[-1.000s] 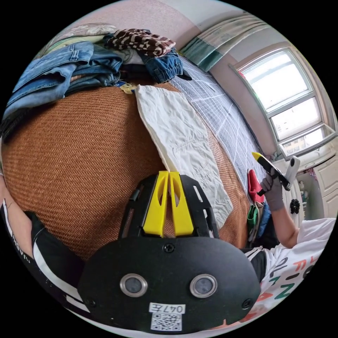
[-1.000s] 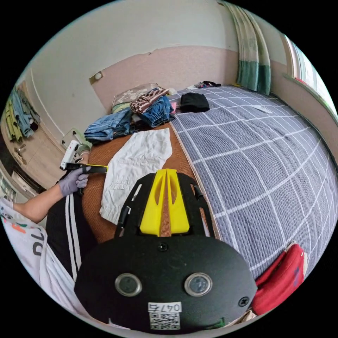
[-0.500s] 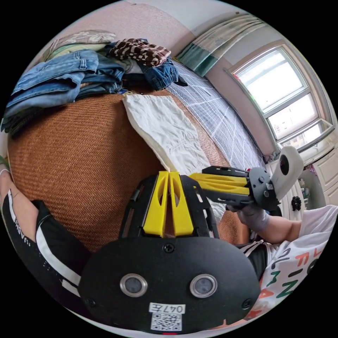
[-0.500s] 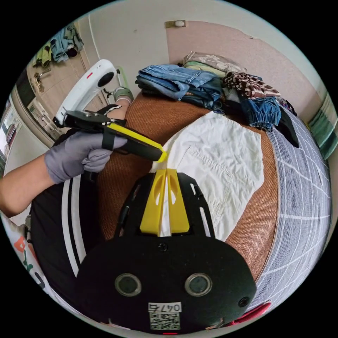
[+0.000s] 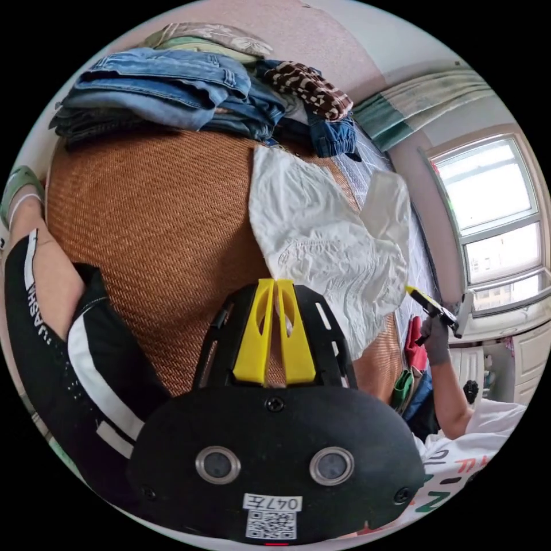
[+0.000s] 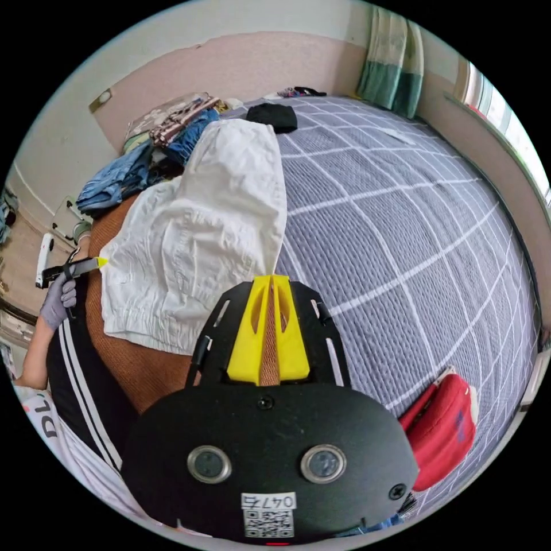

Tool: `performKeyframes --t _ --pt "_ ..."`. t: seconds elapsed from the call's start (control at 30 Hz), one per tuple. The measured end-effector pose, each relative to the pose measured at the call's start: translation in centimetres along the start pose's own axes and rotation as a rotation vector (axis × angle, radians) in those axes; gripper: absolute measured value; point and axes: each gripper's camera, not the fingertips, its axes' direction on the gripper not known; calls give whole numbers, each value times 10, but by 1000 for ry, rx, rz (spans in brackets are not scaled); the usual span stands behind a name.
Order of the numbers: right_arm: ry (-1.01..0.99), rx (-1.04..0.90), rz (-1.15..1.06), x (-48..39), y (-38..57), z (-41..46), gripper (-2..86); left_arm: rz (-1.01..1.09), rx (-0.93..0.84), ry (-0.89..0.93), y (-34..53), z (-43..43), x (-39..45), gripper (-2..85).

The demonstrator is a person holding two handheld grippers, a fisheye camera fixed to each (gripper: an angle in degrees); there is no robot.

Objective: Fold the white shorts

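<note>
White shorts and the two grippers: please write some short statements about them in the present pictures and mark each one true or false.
1. The white shorts lie partly on the brown woven mat. True.
2. The left gripper has its jaws wide apart. False: they stand close together at the edge of the shorts.
3. The right gripper is shut on the shorts, holding part of them lifted. True.
4. The pile of jeans lies on top of the shorts. False: the pile sits at the far end of the mat, beyond the shorts.
5. A red pouch rests on the grey checked bedspread. True.
</note>
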Motion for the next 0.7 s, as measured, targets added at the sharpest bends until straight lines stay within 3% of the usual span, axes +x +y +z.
performKeyframes --t 0.07,0.17,0.27,0.33,0.4,0.5,0.57,0.7 --pt "-6 -41 27 1 -1 10 61 37 52 -44 3 -12 9 44" --pt "-64 116 -19 -19 -3 -8 56 133 170 -76 14 -36 31 62" --pt "-130 189 -316 -72 -11 -20 21 340 182 59 23 -41 64 45" --pt "-311 82 -592 -116 -16 -10 3 475 61 168 24 -21 89 21" --pt "-320 -14 -682 -142 -17 6 -4 536 -20 150 25 -6 105 6" --pt "-168 -184 -687 -169 -16 44 -8 549 -141 76 24 19 111 -7" --pt "-188 -282 -665 -182 -12 60 -3 526 -198 38 22 29 105 -8" --pt "-240 -344 -765 -211 -5 56 14 455 -138 57 15 14 80 -7"
